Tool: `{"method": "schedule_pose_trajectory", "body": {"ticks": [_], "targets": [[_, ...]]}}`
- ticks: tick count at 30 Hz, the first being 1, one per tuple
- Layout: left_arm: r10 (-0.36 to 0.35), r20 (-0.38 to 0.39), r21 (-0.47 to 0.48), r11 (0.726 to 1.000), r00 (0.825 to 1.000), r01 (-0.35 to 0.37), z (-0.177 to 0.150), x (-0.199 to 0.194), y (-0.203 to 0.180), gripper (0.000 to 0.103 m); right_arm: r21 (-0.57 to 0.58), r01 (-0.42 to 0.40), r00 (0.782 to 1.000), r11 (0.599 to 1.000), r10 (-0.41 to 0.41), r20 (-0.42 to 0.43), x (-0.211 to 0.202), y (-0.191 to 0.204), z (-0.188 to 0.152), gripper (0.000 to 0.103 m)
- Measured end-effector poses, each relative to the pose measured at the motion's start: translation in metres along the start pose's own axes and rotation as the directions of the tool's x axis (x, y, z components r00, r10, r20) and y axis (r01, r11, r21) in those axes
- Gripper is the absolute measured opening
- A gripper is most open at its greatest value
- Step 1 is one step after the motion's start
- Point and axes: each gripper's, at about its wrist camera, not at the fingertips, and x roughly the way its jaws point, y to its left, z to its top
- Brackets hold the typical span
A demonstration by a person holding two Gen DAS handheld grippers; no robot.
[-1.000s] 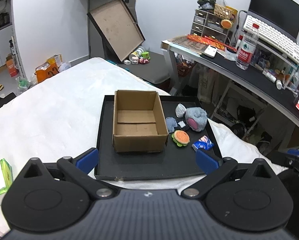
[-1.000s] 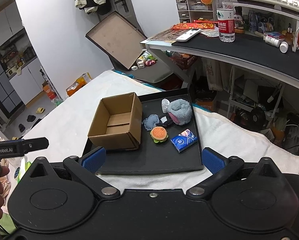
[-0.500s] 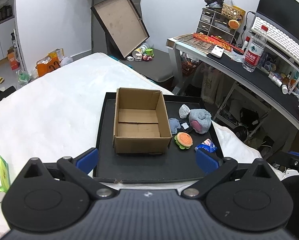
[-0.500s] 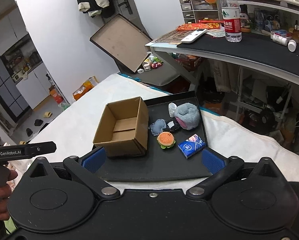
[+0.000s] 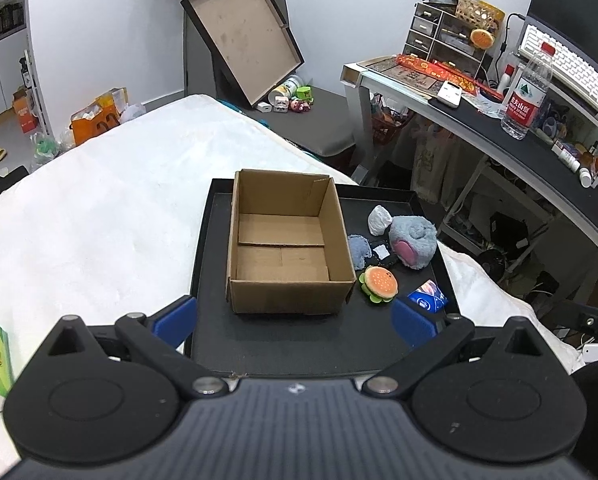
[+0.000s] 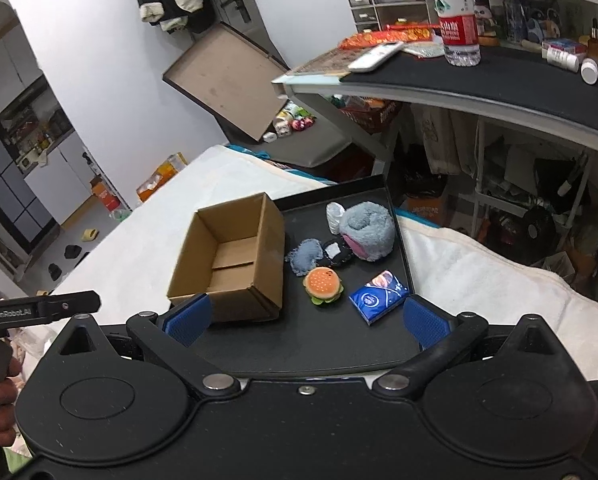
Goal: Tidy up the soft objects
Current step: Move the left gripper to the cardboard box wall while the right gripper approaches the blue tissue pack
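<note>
both hand-held grippers wide open — empty

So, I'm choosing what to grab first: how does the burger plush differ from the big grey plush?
The burger plush is small, flat and orange with a green rim; the grey plush is far bulkier, rounded, fuzzy, with a pink patch. The burger lies near the cardboard box; the grey one sits farther back by the tray's right edge. Both rest on the tray, outside the box.
</note>
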Motion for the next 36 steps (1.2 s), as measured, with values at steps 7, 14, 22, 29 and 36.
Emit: {"method": "schedule_pose_trajectory", "body": {"ticks": [7, 14, 22, 29, 36], "targets": [[0.012, -0.025, 0.004, 1.000, 1.000, -0.012, 0.008, 0.020, 0.001, 0.102, 0.035, 0.020, 0.999, 0.999, -0.018, -0.044, 0.020, -0.012, 0.003, 0.103], [0.024, -0.058, 0.005, 1.000, 0.998, -0.024, 0.017, 0.043, 0.002, 0.102, 0.075, 0.025, 0.995, 0.997, -0.018, -0.099, 0.043, -0.025, 0.006, 0.103], [0.046, -0.092, -0.003, 0.999, 0.995, -0.046, 0.022, 0.071, 0.010, 0.100, 0.109, 0.010, 0.991, 0.994, 0.005, -0.134, 0.076, -0.036, 0.006, 0.103], [0.050, -0.118, -0.008, 0.999, 0.992, -0.051, 0.026, 0.096, 0.016, 0.093, 0.153, 0.002, 0.985, 0.988, 0.024, -0.170, 0.104, -0.049, 0.007, 0.097], [0.054, -0.145, -0.008, 0.998, 0.988, -0.056, 0.030, 0.123, 0.021, 0.083, 0.207, -0.003, 0.978, 0.978, 0.045, -0.201, 0.137, -0.062, 0.006, 0.087]]}}
